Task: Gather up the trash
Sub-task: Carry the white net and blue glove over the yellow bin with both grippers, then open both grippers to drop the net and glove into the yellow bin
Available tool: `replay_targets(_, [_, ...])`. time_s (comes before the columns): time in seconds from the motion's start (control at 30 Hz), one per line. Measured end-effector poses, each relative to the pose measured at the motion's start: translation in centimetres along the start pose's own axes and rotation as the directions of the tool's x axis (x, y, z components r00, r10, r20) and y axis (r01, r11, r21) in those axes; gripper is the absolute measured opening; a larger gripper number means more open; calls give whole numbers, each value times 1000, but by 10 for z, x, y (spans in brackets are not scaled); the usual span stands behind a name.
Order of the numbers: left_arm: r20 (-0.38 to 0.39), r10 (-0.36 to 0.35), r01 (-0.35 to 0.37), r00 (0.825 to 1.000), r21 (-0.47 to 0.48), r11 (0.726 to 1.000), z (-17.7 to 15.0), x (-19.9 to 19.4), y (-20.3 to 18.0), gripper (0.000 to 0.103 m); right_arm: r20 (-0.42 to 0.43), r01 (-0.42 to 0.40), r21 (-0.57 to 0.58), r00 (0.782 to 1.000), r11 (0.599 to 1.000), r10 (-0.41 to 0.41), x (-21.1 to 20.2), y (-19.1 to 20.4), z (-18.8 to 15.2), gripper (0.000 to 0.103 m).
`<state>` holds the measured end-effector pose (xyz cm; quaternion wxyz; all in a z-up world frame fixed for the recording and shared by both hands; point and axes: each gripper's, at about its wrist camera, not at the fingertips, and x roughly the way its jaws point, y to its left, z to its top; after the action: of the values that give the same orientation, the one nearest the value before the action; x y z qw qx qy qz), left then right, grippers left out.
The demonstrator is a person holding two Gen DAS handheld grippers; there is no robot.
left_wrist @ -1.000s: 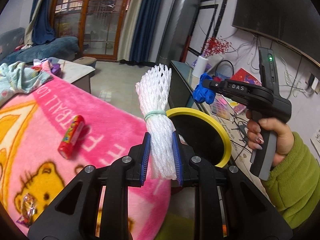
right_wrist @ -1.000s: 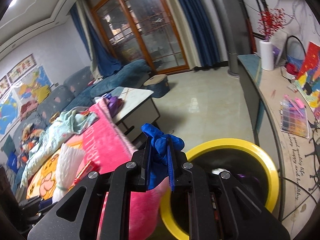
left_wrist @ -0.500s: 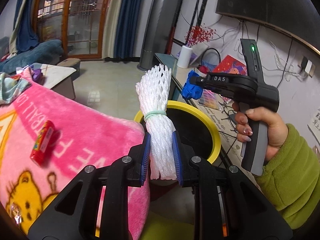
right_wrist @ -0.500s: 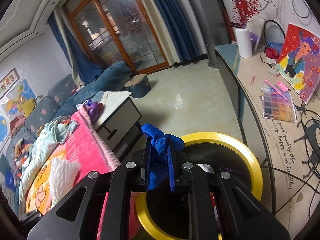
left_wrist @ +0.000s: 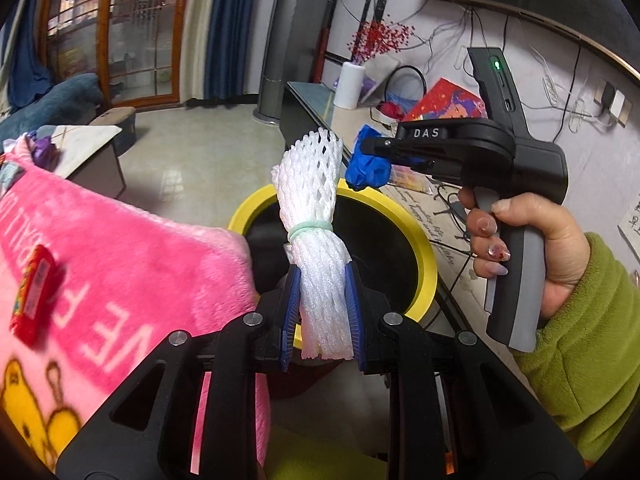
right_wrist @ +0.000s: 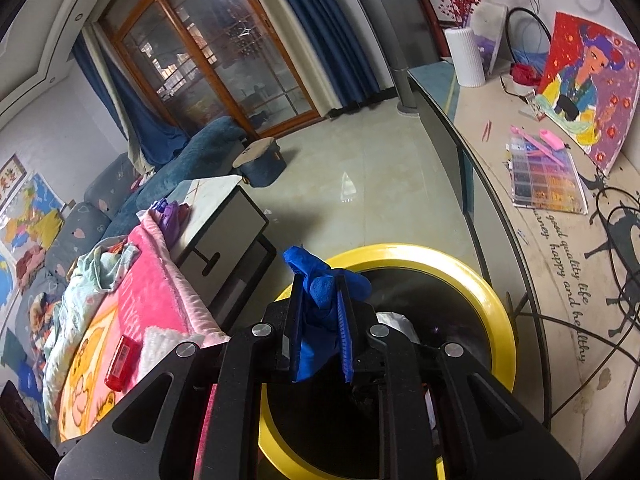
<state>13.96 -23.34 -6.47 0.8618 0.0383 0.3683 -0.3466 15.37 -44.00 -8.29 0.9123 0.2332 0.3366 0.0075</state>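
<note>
The right gripper [left_wrist: 362, 148] carries "DAS" on its black body. On the far-right counter [right_wrist: 568, 280], script reads "good quality life" and "happy and healthy".

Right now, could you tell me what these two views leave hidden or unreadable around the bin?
- Yellow-rimmed bin contents: right wrist view, dark interior, blocked by the right hand-held gripper.
- Red packet label: left wrist view, blurred.
- Bin's near rim: left wrist view, behind the white foam net.
</note>
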Motion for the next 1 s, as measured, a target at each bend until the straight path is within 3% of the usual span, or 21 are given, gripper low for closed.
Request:
replay_targets(0.37, [-47,-21,23,999,40,999,0,30,-11,17,-22,-7,38,1000,999,8,7,-15,0,16])
replay_targets(0.6, [-55,-19,21,998,31,999,5,39,-10,18,-29,-14,52,999,999,15,9,-17,0,28])
replay_targets(0.7, [-53,-14,15,998,23,1000,4,40,-9,28,-23,-20,46,1000,999,21,9,-16,0,39])
replay_targets(0.83, [-42,-2,2,999,-5,1000,2,37,-2,61,-20,-14,39,1000,999,15,7,-14,0,41])
replay_targets(0.87, [-39,-2,1,999,-15,1000,3,35,0,64,-17,-10,36,1000,999,11,7,-13,0,43])
replay_targets(0.93, [-30,9,-10,1000,-37,999,3,30,6,83,-11,-6,31,1000,1000,7,5,-12,1,48])
replay_targets(1.0, [-13,24,-25,1000,-54,998,3,23,10,92,-1,2,22,1000,1000,-2,3,-8,2,52])
